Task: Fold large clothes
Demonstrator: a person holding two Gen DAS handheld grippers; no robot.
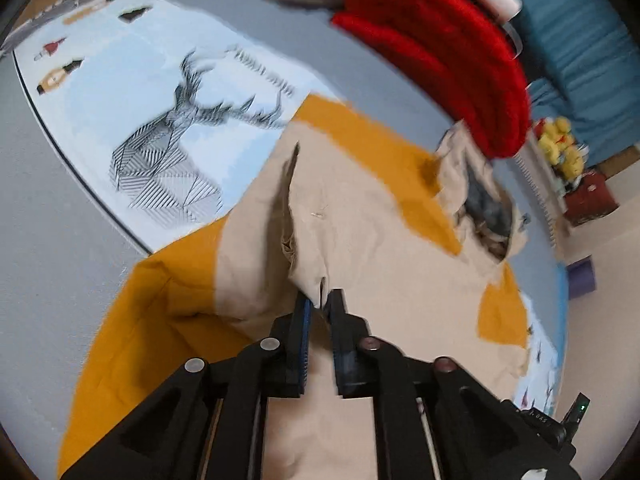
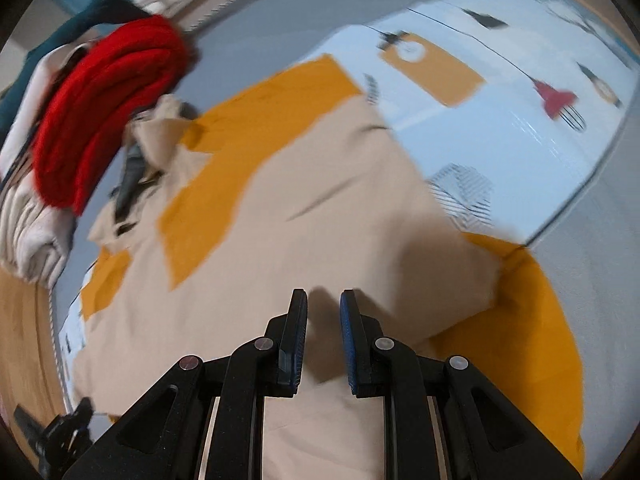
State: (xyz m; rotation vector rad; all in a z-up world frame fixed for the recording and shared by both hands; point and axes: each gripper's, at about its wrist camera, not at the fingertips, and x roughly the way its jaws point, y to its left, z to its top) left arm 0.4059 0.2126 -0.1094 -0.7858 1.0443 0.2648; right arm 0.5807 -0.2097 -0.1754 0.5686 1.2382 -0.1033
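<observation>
Mid-fold: left tongs (image 1: pixel 320 300) pinch a garment (image 1: pixel 360 240) edge.
Right tongs (image 2: pixel 323 300) spread above cloth, empty; next, grab the edge at 3 o'clock, then fold toward 12.

So the surface here is a rug (image 1: pixel 48 208) on the floor, grey with a big pale blue panel (image 1: pixel 120 92) that has a line-drawn deer (image 1: pixel 176 152) printed on it, plus some mustard yellow blocks (image 2: pixel 532 344). The right wrist view shows more prints on that blue part, like a red shape (image 2: pixel 556 98) and an orange tag (image 2: pixel 436 68). Spread flat over the middle is a beige garment (image 1: pixel 360 240), wrinkled, with a dark opening at its far end. Right by that end sits a stack of folded red knitwear (image 1: pixel 440 52), with a pale padded piece (image 2: pixel 28 216) beside it. Wooden floor (image 2: pixel 20 328) shows past the rug's edge.
</observation>
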